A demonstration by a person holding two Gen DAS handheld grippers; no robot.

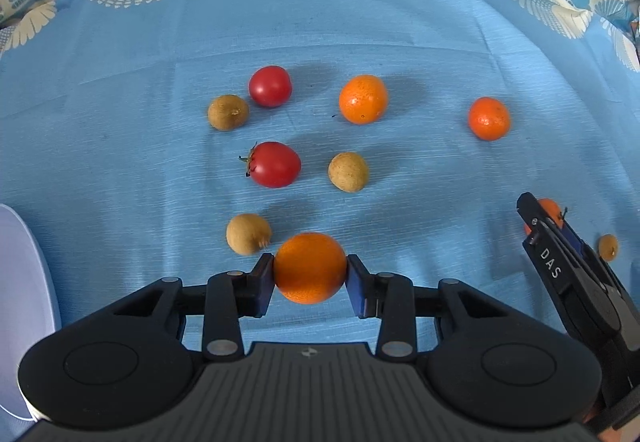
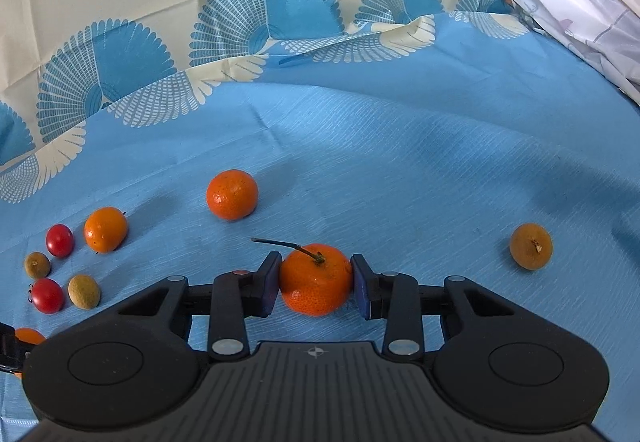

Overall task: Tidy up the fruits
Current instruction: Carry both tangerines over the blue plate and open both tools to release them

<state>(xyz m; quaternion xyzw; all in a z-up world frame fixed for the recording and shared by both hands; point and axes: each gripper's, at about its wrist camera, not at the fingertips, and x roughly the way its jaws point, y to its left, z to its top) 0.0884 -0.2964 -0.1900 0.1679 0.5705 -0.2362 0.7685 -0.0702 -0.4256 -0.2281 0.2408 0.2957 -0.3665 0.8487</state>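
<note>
Where the left wrist view looks down on the blue cloth [image 1: 120, 169], the left claw [image 1: 310, 274] is clamped on a smooth orange [image 1: 310, 268], its two blue pads pressing the fruit's left and right sides. Just beside that orange, up and to the left, lies a brown longan [image 1: 248, 234], close to the left pad. Farther out rest two red tomatoes [image 1: 274, 164], two more longans, another orange [image 1: 363, 99] and a mandarin [image 1: 489, 118], all apart from the claw. A white plate rim [image 1: 24, 282] shows at the left edge. At the right edge the right claw [image 1: 538, 219] reaches in over an orange fruit.

From the right wrist view, the right claw [image 2: 316, 280] grips a stemmed mandarin [image 2: 316, 278] squarely between its pads; the fruit sits on the cloth with its thin stalk pointing up and left. A lone longan [image 2: 531, 246] lies well off to the right, a second mandarin [image 2: 232, 193] beyond to the left, and the tomatoes and longans cluster far left.
</note>
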